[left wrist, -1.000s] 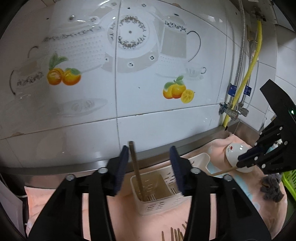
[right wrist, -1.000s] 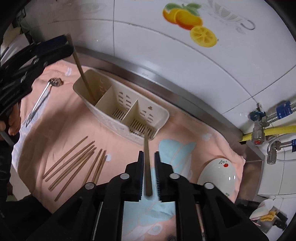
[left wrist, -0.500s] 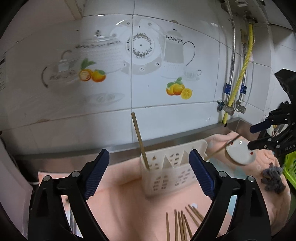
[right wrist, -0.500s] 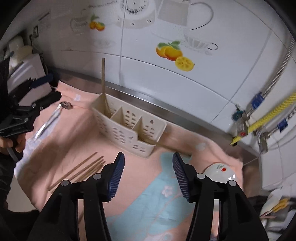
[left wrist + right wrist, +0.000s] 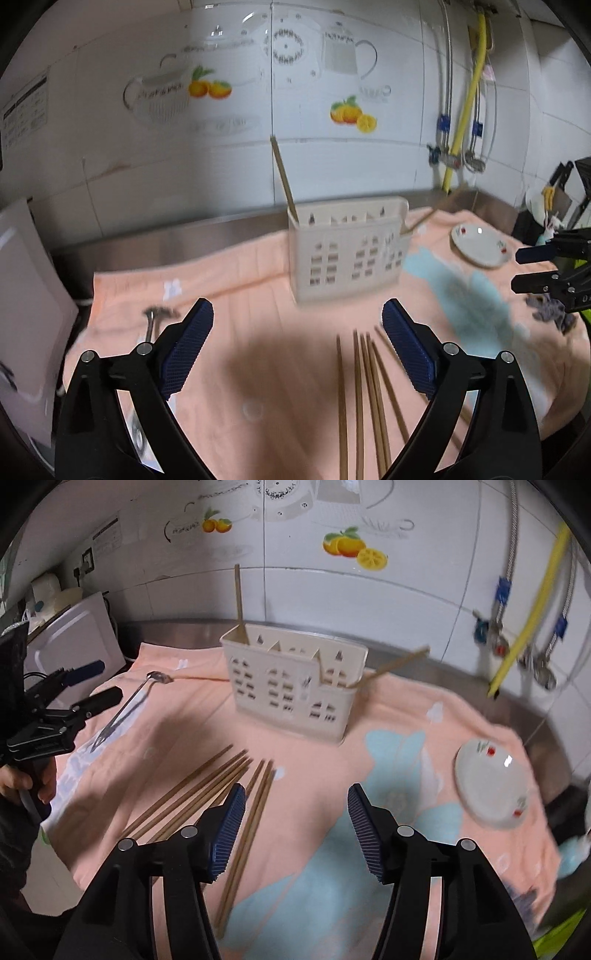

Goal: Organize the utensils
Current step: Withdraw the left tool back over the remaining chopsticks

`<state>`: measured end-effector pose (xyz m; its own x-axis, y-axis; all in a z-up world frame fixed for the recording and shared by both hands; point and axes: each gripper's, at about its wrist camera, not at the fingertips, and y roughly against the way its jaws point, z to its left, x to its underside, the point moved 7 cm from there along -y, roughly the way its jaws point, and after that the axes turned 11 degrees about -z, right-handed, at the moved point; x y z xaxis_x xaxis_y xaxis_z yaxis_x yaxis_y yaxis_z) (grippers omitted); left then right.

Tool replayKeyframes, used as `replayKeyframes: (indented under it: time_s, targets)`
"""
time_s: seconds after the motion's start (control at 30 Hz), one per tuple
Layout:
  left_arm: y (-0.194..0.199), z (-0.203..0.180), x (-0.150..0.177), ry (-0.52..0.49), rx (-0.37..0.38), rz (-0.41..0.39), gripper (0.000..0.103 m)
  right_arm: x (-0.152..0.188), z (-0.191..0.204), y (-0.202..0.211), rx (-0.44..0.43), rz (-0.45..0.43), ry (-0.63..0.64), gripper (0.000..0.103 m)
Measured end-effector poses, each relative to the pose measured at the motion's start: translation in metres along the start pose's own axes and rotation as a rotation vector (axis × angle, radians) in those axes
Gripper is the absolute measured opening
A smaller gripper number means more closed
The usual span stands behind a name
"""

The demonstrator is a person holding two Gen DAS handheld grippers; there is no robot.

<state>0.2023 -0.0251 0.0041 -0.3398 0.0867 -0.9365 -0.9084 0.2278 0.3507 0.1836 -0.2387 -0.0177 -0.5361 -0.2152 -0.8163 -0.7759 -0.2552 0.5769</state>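
Tongs [image 5: 125,709]: metal, laid on the left part of the towel, well apart from the caddy; also seen blurred at the left of the left wrist view [image 5: 153,321].
Left gripper [image 5: 297,354]: jaws spread wide, nothing held between the blue pads; it is held above the towel, left of the loose chopsticks. In the right wrist view it is seen at the far left [image 5: 92,683], likewise spread and empty.
Towel [image 5: 332,775]: peach with pale blue flower print, spread over the steel counter; every item listed is borne on it.
Loose chopsticks [image 5: 207,794]: a wooden bundle laid flat on the towel in front of the caddy, roughly parallel, some touching; in the left wrist view [image 5: 365,398] they lie near the right finger.
Caddy [image 5: 295,686]: cream, perforated, divided into compartments, standing upright near the back wall.
Chopstick 1 [image 5: 239,602]: standing in the caddy's leftmost compartment, tilted slightly, top end well above the rim.
Chopstick 2 [image 5: 391,666]: lodged at the caddy's right end, leaning far out to the right.
Right gripper [image 5: 295,830]: jaws parted wide, nothing held; it is held above the towel just right of the loose chopsticks.
Plate [image 5: 491,786]: white with small red marks, lying on the right part of the towel, well apart from the caddy.
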Motion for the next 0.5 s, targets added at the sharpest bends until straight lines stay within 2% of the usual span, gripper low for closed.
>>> replayKeyframes:
  time_s: [0.3, 0.5]
  targets:
    - [0.012, -0.003, 0.052, 0.034, 0.013, 0.072, 0.092, 0.063, 0.029, 0.000, 0.057, -0.035, 0.018, 0.055]
    - [0.014, -0.003, 0.085, 0.035, 0.013, 0.132, 0.091, 0.097, 0.042, -0.014, 0.058, -0.011, -0.013, 0.045]
